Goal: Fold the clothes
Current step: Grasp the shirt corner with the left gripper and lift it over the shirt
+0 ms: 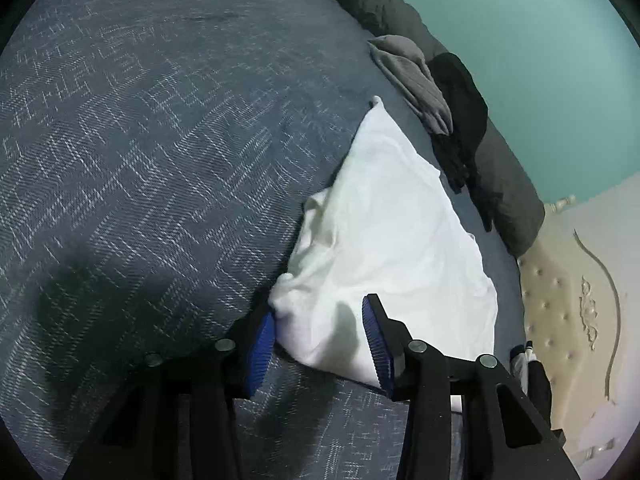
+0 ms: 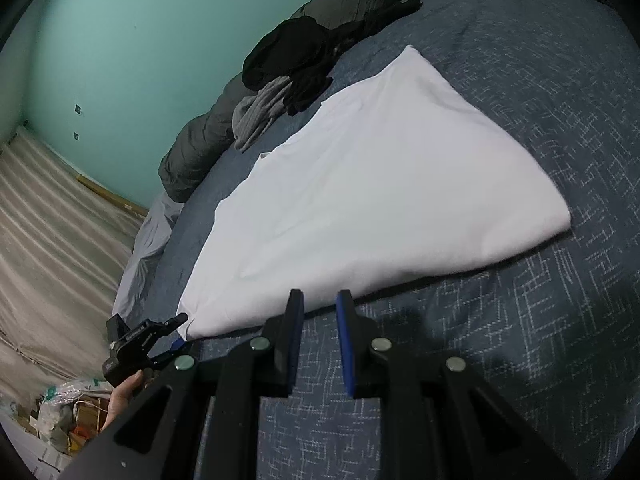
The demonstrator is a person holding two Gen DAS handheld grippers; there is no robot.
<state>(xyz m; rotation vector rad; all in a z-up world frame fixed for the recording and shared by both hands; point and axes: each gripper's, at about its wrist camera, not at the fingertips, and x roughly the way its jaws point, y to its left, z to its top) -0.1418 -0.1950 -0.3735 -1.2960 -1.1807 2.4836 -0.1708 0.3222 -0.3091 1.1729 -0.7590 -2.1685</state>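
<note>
Left claw (image 1: pixel 320 330) part open astride the white garment (image 1: pixel 384 240) corner, pads not yet pinching; right claw (image 2: pixel 319 316) narrowly open, empty, at its near edge. Best to close fully on both layers before lifting off the bed (image 1: pixel 140 140).

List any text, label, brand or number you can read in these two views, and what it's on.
None readable.
White garment: plain, no print or tag showing.
Blue bedspread: woven line pattern only, no letters.
Clutter on the floor: packaging too small and blurred to read.
</note>
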